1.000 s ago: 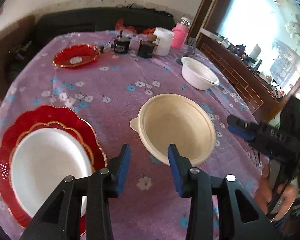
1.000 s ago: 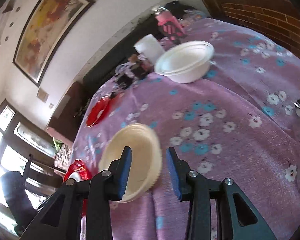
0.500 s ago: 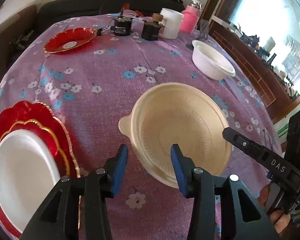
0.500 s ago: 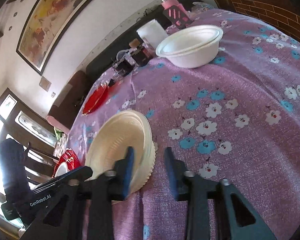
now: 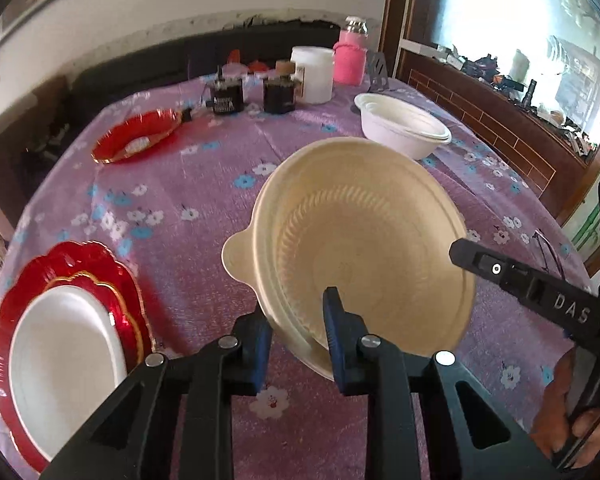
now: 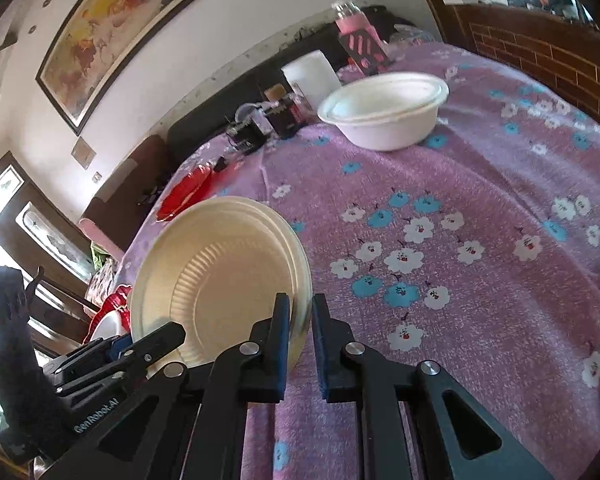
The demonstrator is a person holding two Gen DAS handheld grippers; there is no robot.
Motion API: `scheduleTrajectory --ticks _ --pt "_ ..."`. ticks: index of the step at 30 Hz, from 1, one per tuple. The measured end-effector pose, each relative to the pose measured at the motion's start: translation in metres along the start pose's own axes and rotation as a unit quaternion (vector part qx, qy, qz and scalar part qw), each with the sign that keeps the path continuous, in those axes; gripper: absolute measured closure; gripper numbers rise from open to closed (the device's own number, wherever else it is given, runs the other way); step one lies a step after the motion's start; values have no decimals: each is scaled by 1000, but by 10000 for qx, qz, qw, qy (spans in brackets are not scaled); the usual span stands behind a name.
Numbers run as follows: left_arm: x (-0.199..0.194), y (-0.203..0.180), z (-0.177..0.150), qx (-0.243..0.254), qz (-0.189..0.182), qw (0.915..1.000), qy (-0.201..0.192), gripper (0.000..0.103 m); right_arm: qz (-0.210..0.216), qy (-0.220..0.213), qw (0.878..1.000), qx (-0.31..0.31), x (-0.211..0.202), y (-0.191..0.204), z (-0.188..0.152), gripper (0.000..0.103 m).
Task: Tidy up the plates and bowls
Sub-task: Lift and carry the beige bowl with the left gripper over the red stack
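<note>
Here, both grippers are clamping a cream bowl (image 5: 364, 248) over a purple flowered tablecloth (image 5: 204, 184). The left gripper (image 5: 296, 334) is pinching the bowl's near rim, one blue pad inside the bowl and the other outside, its jaws having just been closing on that rim. The right gripper (image 6: 301, 326) is gripping the opposite edge, its jaws nearly together with the thin rim between them, having just been closing as well. The bowl is tilting, its far edge raised off the cloth; whether its near edge is touching the cloth cannot be told. It is showing a ribbed inner wall and a small tab on the side pointing toward the red plates.

Beyond the bowl, a white bowl (image 5: 404, 130) is sitting on the cloth, apart from it. To the bowl's left, a scalloped red plate (image 5: 112, 276) is carrying a white plate (image 5: 66, 356). Farther off to the left, a smaller red plate (image 5: 136, 142) is lying near two dark jars (image 5: 252, 96). Behind the white bowl, a white tub (image 5: 312, 74) and a pink bottle (image 5: 350, 56) are standing at the table's far edge.
</note>
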State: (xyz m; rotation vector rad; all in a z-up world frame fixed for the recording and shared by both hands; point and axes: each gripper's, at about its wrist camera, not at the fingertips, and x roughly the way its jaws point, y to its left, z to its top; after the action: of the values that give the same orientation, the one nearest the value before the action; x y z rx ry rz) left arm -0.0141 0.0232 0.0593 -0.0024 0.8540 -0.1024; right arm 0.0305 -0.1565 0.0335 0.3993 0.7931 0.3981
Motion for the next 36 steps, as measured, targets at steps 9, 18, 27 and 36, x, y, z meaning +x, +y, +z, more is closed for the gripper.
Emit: scheduleTrajectory --ticks 9,18,27,36 --pt "-22 5 -13 142 302 9986 -412 79 18 -29 9997 -232 -11 21 -8 91" --pt "-38 17 -21 82 379 9974 -613 79 22 -35 9992 -400 -14 40 -11 91" --pt "-52 28 -28 -30 413 9961 -773 79 24 -44 9985 -544 -15 60 -13 91" --pt "-72 52 -33 -279 437 9944 -919 79 186 20 9970 -750 -16 89 -13 91"
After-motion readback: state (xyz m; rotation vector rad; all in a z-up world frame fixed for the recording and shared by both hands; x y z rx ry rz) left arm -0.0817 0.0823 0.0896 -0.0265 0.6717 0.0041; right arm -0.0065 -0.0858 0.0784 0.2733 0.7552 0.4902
